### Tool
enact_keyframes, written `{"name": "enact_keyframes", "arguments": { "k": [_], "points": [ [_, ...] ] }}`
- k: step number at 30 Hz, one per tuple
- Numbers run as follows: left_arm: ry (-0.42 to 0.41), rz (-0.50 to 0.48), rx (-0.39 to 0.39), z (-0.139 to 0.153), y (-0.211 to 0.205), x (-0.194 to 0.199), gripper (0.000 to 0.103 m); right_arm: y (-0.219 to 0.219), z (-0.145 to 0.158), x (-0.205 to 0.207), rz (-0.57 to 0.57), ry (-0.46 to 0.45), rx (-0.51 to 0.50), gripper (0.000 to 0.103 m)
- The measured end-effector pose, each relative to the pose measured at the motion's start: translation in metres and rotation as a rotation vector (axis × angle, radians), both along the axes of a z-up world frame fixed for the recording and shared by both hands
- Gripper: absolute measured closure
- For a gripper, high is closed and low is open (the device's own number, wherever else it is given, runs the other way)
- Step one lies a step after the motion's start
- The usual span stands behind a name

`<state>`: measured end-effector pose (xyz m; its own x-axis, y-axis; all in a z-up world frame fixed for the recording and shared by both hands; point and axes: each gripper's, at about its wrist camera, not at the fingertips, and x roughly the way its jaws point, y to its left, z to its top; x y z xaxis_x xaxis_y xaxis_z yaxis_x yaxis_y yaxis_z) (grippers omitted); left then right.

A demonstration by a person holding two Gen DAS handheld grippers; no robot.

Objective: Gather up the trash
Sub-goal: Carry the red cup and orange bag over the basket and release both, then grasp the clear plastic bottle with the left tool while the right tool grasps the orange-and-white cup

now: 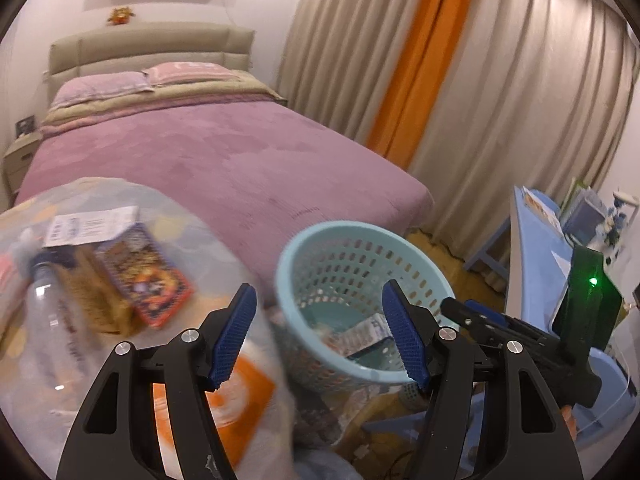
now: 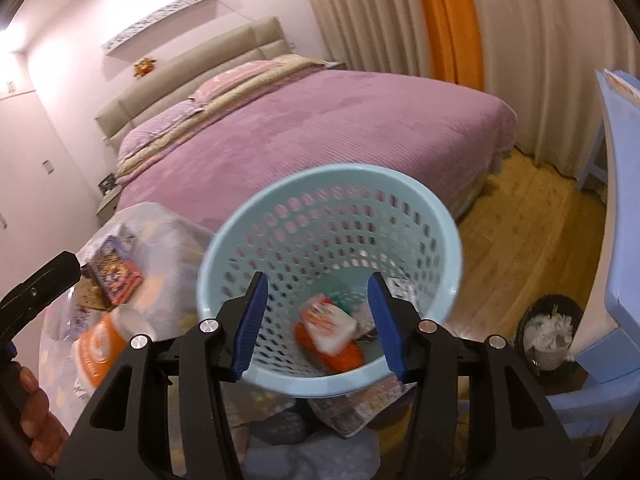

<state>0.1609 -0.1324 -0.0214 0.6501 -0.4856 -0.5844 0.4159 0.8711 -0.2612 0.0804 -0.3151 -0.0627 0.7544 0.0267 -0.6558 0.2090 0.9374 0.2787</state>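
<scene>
A light blue perforated basket (image 1: 320, 248) (image 2: 224, 256) stands near the foot of the bed, with boxes and wrappers (image 2: 330, 326) inside. A clear plastic bag (image 1: 52, 300) (image 2: 160, 224) to its left holds a bottle (image 1: 48, 316), a colourful box (image 1: 144, 276) and an orange-and-white packet (image 1: 240, 396). My left gripper (image 1: 320, 336) is open, with the bag at its left finger and the basket at its right. My right gripper (image 2: 318, 324) is open in front of the basket's near rim. The right gripper also shows in the left wrist view (image 1: 520, 332).
A bed with a purple cover (image 1: 224, 160) (image 2: 320, 128) lies behind. Beige and orange curtains (image 1: 480, 80) hang at the right. A blue desk (image 1: 536, 240) (image 2: 620, 200) stands at the right, with a small black bin of tissues (image 2: 548, 332) beneath. Cloth and papers (image 2: 312, 440) lie below the basket.
</scene>
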Motion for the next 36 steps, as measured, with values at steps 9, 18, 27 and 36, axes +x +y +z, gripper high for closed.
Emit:
{"name": "enact_keyframes", "arguments": {
  "k": [9,18,27,36],
  "points": [
    [-0.019,0.212,-0.044,0.017,0.104,-0.012,0.039,0.065,0.033,-0.006,0.162,-0.084,-0.043,0.054],
    [0.082,0.324,-0.015,-0.001,0.165,-0.002,0.028,0.128,0.031,0.005,0.313,-0.061,-0.047,0.05],
    [0.212,0.334,0.106,-0.046,0.163,0.029,0.028,0.165,0.003,0.027,0.384,0.026,-0.003,0.044],
    [0.259,0.347,0.155,-0.063,0.16,0.04,0.041,0.167,-0.018,0.032,0.391,0.096,0.08,0.033]
  ]
}}
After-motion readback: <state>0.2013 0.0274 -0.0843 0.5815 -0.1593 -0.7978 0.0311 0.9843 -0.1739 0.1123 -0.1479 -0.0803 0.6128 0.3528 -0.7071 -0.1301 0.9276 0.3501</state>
